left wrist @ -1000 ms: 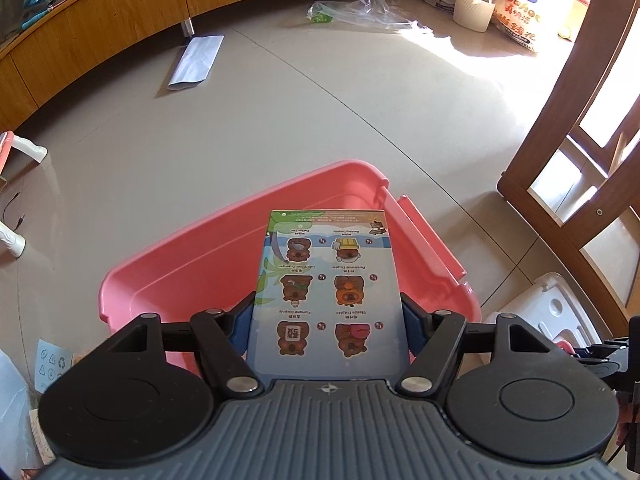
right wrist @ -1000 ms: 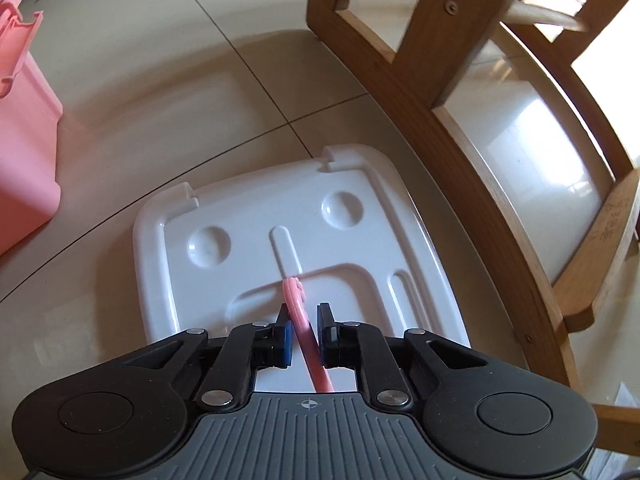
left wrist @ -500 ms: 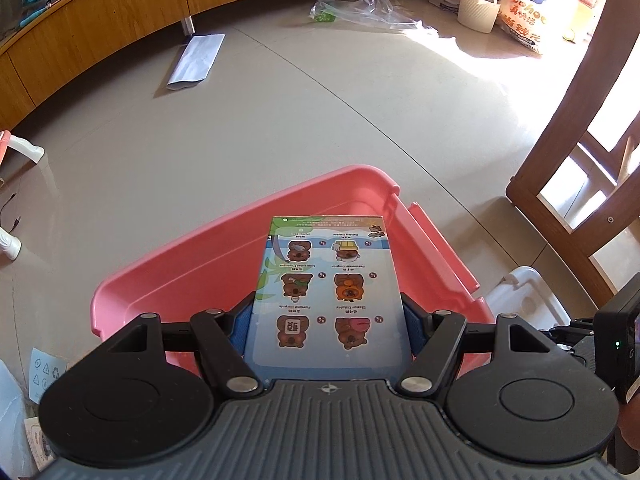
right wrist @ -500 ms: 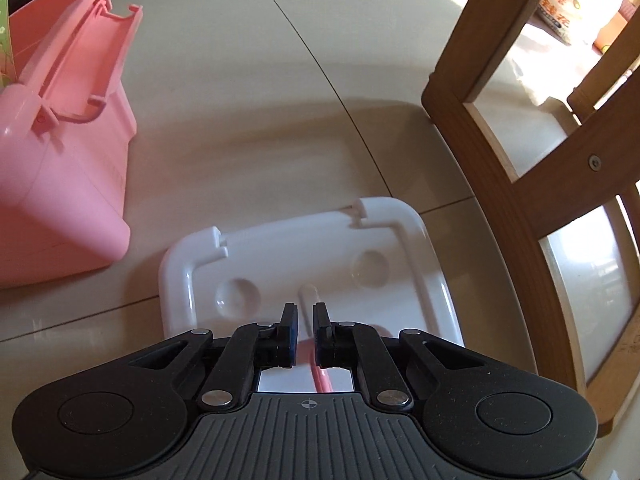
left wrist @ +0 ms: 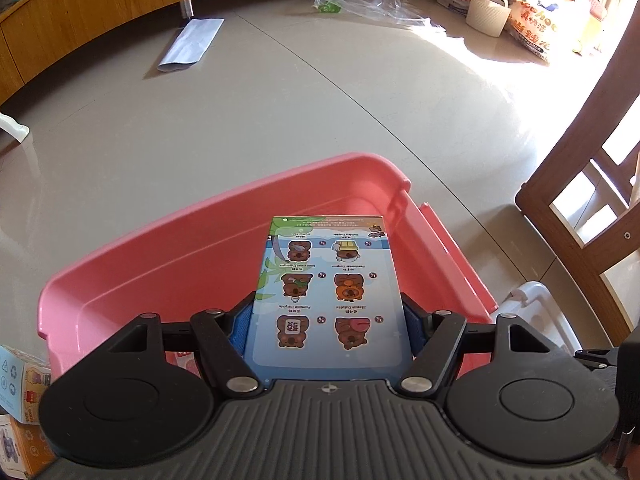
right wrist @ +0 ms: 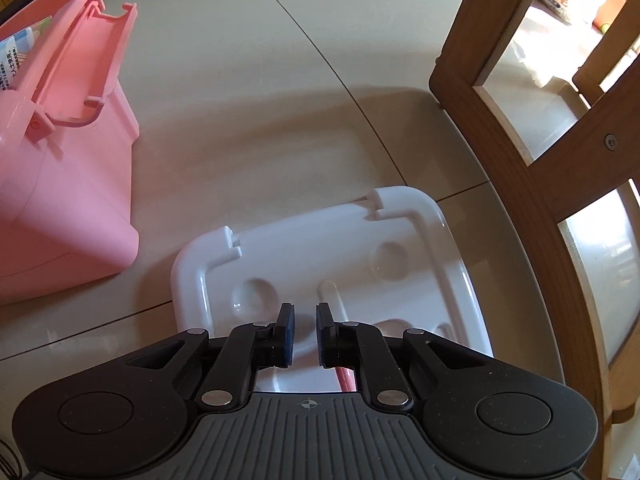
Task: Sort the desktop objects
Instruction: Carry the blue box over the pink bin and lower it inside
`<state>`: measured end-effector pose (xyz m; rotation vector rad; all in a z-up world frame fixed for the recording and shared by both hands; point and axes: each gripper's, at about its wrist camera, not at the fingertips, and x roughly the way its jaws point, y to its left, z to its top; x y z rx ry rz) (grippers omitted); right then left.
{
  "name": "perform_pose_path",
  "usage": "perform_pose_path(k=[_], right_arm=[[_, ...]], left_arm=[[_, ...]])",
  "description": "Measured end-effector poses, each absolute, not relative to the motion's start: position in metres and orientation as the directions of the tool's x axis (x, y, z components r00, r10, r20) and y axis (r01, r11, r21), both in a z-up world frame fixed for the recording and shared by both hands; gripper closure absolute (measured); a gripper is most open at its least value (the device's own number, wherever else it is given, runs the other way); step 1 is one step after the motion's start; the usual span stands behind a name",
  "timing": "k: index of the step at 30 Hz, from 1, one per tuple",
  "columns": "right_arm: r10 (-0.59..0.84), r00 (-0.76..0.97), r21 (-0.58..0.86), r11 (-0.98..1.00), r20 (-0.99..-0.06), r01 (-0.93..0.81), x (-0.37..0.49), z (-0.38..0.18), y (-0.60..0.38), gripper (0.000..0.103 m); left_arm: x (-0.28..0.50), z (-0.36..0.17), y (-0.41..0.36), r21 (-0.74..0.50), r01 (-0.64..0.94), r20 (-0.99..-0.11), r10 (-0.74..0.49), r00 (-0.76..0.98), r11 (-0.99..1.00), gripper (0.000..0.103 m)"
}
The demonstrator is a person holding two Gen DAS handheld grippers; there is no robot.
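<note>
The left gripper [left wrist: 328, 320] pinches a flat illustrated box [left wrist: 328, 284] by its side edges, holding it over the open pink bin [left wrist: 168, 264]. The right gripper [right wrist: 304, 332] has its jaws slightly parted with nothing between them, above a white lid [right wrist: 404, 248] on the floor. A pink stick [right wrist: 346, 380] lies just below its right finger.

Glossy beige tabletop [left wrist: 200, 152] carrying everything; pink bin [left wrist: 224, 248] sitting on it near centre, white tray [right wrist: 320, 256] lying flat just beside bin; grey envelope [left wrist: 191, 44] lying far off near wooden cabinet; clear plastic bag [left wrist: 372, 0] and white basket [left wrist: 489, 12] sitting at sunlit far edge; small cartons [left wrist: 20, 400] standing beside bin's left corner
</note>
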<state>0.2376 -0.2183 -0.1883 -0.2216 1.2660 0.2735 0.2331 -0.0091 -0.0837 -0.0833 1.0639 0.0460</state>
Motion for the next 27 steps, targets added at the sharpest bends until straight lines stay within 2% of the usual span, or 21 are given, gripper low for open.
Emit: perform_pose_path(k=[11,27], right_arm=[[0.096,0.284,-0.003,0.945,-0.954,-0.327,0.236,-0.188,-0.210,0.093],[0.068,0.314,-0.043,0.941,-0.947,-0.334,0.238,-0.185,-0.205,0.090]], left_arm=[[0.240,-0.117,-0.005,-0.112,-0.133,-0.895,-0.042,0.444,0.985,0.032],[0.252,-0.130,-0.012,-0.084,-0.121,-0.930,-0.034,0.367,0.989,0.032]])
